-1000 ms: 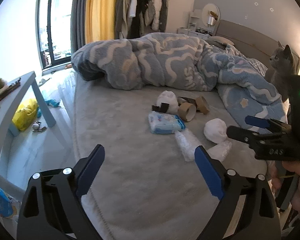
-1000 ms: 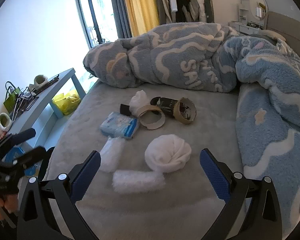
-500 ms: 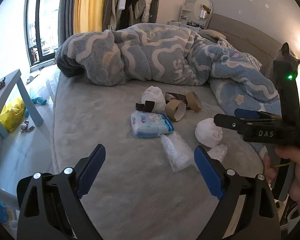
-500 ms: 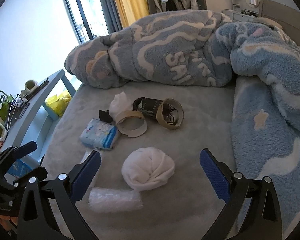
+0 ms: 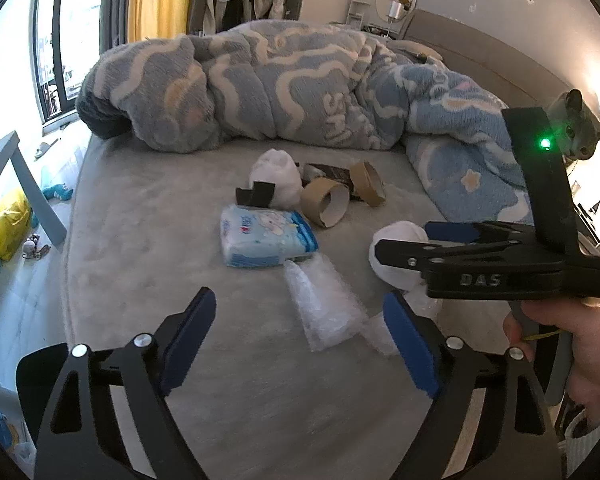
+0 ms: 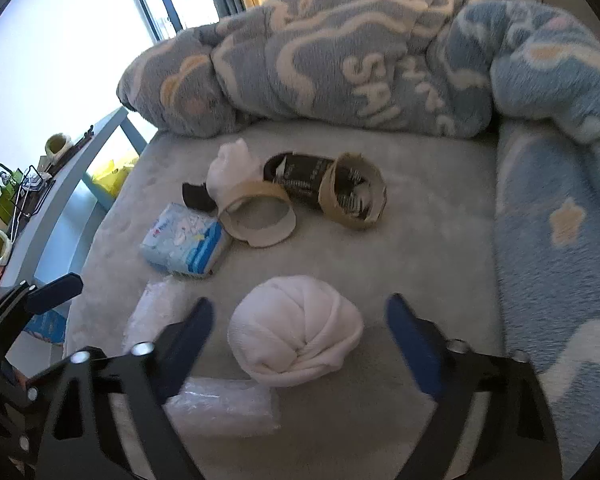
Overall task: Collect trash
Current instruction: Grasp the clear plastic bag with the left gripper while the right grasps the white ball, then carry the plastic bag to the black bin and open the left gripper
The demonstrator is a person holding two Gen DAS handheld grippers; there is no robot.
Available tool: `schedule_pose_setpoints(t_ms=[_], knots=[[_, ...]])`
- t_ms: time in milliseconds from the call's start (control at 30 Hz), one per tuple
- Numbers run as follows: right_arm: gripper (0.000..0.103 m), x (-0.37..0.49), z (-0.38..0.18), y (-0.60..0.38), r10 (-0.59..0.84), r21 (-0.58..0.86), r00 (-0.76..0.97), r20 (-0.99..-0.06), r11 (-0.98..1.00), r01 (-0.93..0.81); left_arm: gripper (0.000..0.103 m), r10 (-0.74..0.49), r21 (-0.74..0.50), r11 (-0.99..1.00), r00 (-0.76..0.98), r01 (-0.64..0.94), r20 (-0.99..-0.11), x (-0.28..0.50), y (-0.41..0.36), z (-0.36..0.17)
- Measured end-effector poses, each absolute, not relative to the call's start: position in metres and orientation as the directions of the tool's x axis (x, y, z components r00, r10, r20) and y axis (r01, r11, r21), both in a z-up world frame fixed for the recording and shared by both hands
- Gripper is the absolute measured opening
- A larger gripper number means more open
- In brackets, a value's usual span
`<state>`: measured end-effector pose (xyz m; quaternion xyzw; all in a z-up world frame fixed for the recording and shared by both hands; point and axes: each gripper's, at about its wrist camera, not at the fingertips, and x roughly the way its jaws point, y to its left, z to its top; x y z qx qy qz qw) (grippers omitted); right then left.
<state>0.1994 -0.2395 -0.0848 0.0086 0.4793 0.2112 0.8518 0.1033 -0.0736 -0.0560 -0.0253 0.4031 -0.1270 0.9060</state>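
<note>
1. left wrist view: left tool (image 5: 300,332) nearer the litter than a second ago, jaws closing, nothing between them yet; bubble wrap (image 5: 324,304) lies on the bed (image 5: 140,216) just ahead, clear and crinkled.
2. right wrist view: right tool (image 6: 300,328) lower, jaws closing around the white cloth ball (image 6: 296,328), pads apart from it; ball soft, knotted, beside a second wrap piece (image 6: 220,404). pickup looks imminent.

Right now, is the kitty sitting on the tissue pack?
No, the cat is off at the bed's far right edge, well away from the tissue pack.
</note>
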Motion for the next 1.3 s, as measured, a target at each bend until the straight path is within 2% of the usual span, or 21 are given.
schedule_pose_setpoints(t_ms=[67, 133, 367, 500, 633, 667, 700, 1067, 1300], knots=[[0.075, 0.202, -0.089, -0.239, 0.375, 0.225, 0.436, -0.818, 0.907, -0.357, 0.085, -0.255, -0.160, 0.966, 0.631, 0.205, -0.732, 0.108, -0.075, -0.059], [0.068, 0.206, -0.091, -0.238, 0.388, 0.236, 0.422, -0.820, 0.900, -0.368, 0.081, -0.258, -0.168, 0.965, 0.620, 0.201, -0.741, 0.112, -0.077, -0.063], [0.062, 0.211, -0.083, -0.235, 0.393, 0.226, 0.430, -0.813, 0.893, -0.389, 0.074, -0.255, -0.176, 0.966, 0.586, 0.189, -0.769, 0.129, -0.083, -0.074], [0.062, 0.212, -0.073, -0.245, 0.398, 0.231, 0.465, -0.791, 0.898, -0.375, 0.064, -0.264, -0.185, 0.963, 0.561, 0.193, -0.784, 0.133, -0.088, -0.080], [0.062, 0.211, -0.073, -0.248, 0.400, 0.238, 0.475, -0.784, 0.900, -0.365, 0.049, -0.341, -0.280, 0.940, 0.501, 0.195, -0.796, 0.138, -0.089, -0.090], [0.062, 0.211, -0.072, -0.248, 0.402, 0.240, 0.478, -0.781, 0.900, -0.365, 0.047, -0.338, -0.279, 0.941, 0.501, 0.192, -0.797, 0.137, -0.090, -0.091], [0.062, 0.210, -0.070, -0.248, 0.403, 0.239, 0.482, -0.778, 0.899, -0.367, 0.040, -0.332, -0.271, 0.943, 0.506, 0.192, -0.796, 0.137, -0.090, -0.091], [0.062, 0.190, -0.048, -0.241, 0.439, 0.239, 0.536, -0.721, 0.884, -0.403, 0.039, -0.294, -0.260, 0.955, 0.601, 0.145, -0.743, 0.121, -0.064, -0.065], [0.062, 0.176, -0.043, -0.222, 0.457, 0.245, 0.540, -0.707, 0.875, -0.418, 0.039, -0.232, -0.208, 0.971, 0.656, 0.116, -0.718, 0.098, -0.035, -0.046]])
